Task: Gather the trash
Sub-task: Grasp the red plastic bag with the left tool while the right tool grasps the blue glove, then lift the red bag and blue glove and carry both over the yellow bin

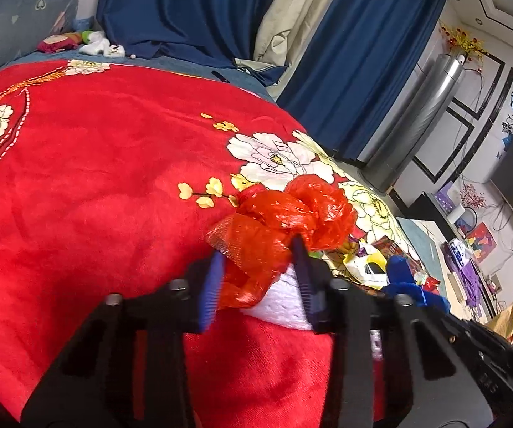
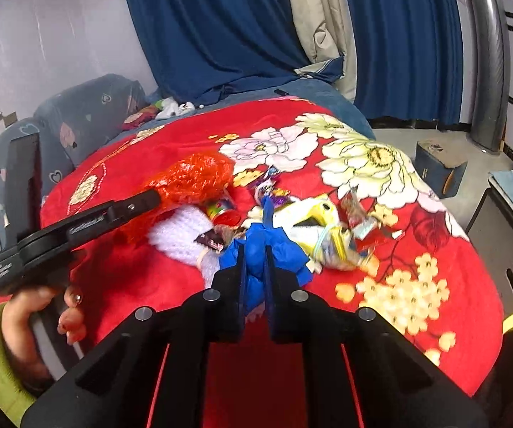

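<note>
Claws [image 1: 256,260] over red floral blanket [image 1: 96,178]

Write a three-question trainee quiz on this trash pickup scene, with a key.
1. True or false: the right gripper is shut on the blue plastic bag.
2. What does the left gripper hold?
A. red plastic bag
B. a bottle
C. nothing
3. What do the scattered wrappers lie on?

Key:
1. True
2. A
3. The red floral blanket
</note>
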`<state>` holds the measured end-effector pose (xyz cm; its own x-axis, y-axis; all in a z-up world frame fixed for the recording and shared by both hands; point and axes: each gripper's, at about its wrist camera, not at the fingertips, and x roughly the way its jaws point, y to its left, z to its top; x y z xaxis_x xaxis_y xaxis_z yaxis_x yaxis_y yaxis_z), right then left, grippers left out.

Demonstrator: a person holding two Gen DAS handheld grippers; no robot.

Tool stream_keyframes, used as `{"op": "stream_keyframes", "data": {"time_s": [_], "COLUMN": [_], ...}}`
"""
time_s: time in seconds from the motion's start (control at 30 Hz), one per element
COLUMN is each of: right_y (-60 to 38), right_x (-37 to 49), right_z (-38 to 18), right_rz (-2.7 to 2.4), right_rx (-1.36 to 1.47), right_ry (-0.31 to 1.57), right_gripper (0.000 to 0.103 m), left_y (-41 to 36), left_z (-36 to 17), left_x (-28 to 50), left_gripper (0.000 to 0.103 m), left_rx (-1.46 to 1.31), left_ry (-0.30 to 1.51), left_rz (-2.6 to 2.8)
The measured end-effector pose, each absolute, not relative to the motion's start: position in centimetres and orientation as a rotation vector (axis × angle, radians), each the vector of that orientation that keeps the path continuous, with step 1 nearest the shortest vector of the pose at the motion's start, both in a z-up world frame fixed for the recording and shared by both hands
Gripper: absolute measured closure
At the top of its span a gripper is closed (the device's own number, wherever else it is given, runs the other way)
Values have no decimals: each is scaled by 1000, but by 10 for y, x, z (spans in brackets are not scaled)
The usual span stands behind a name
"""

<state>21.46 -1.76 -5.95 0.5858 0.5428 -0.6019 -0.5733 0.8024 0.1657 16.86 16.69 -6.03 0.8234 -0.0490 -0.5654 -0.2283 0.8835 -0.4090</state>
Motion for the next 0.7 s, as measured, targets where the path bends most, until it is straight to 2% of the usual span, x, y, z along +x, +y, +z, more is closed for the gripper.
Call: {"op": "stream_keyframes", "data": {"time_s": [0.17, 0.7], "right_y": [-25, -65], "right_x": [198, 167], "right_z": [-60, -42], "right_rz": [668, 664], "right_rx": [-32, 17], "right_ry": [691, 656], "right_gripper": [97, 99], "left_y": [166, 166], "left_z": [-54, -8], "left_x": [161, 133], "left_gripper": [92, 93], "left_rx": [-481, -475], "left_ry": [574, 433], "left_rz": [91, 48]}}
